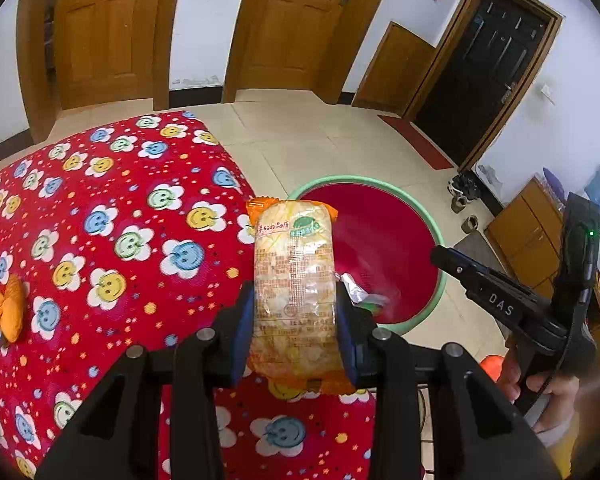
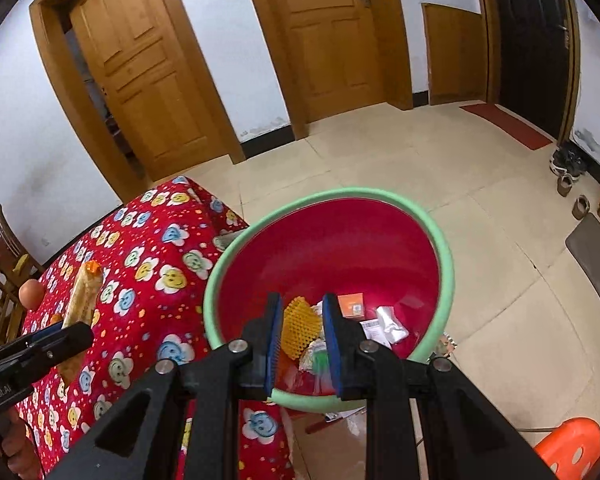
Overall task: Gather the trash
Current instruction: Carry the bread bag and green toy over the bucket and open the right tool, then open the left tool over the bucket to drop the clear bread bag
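Note:
My left gripper (image 1: 294, 292) is shut on a clear snack packet (image 1: 296, 292) with orange ends, held upright over the edge of the red flowered tablecloth (image 1: 120, 220). Just beyond it sits a red basin with a green rim (image 1: 332, 179). In the right wrist view, my right gripper (image 2: 301, 298) hangs over the basin rim (image 2: 340, 192), shut on an orange foam net (image 2: 298, 326). Wrappers and a small orange card (image 2: 350, 306) lie in the basin. The right gripper (image 1: 440, 256) also shows at the right of the left wrist view. The left gripper (image 2: 80, 332) shows with the packet (image 2: 84, 296).
An orange cloth lump (image 1: 4, 312) and a round orange fruit (image 2: 30, 294) lie on the table. An orange plastic stool (image 2: 572, 440) stands right of the basin, with shoes (image 2: 568, 172) by the far wall. A wooden chair (image 2: 0, 240) stands behind the table. Tiled floor stretches to the doors.

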### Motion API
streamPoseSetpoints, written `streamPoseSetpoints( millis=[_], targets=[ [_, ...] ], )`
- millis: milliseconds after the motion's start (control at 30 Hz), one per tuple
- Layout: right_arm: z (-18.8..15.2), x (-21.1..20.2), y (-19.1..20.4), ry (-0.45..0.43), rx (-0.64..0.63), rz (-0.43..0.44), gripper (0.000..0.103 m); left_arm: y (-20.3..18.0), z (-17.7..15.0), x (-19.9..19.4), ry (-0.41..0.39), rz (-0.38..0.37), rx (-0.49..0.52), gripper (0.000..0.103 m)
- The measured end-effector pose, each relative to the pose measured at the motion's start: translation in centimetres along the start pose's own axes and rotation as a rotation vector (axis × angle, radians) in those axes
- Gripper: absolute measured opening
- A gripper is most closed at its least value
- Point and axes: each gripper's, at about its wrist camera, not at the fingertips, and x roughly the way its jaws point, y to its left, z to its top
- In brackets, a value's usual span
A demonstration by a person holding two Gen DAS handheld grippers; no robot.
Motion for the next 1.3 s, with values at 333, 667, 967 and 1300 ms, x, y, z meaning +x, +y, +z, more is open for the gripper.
streamPoseSetpoints(
  millis=[333,667,967,1300],
  targets=[
    [0.0,-1.3,-1.8,-0.035,0.049,0.005,0.025,-1.9,0.1,2.4,0.033,-0.003,0.038,0.037],
    [-0.5,-3.7,-3.6,-0.077,0.112,-0.009,0.036,-4.6,1.0,5.2,0.066,-0.022,0.097,0.037],
    [-0.9,-4.8,-4.5,-0.09,0.126,-0.034,0.04,-5.7,1.5,5.6,0.043,-0.022,0.104,0.057],
    [-1.3,-5.2,-3.5,-0.095,0.124,-0.012,0.057,-3.5,0.5,2.9,0.027,0.01,0.065,0.057]
  ],
)
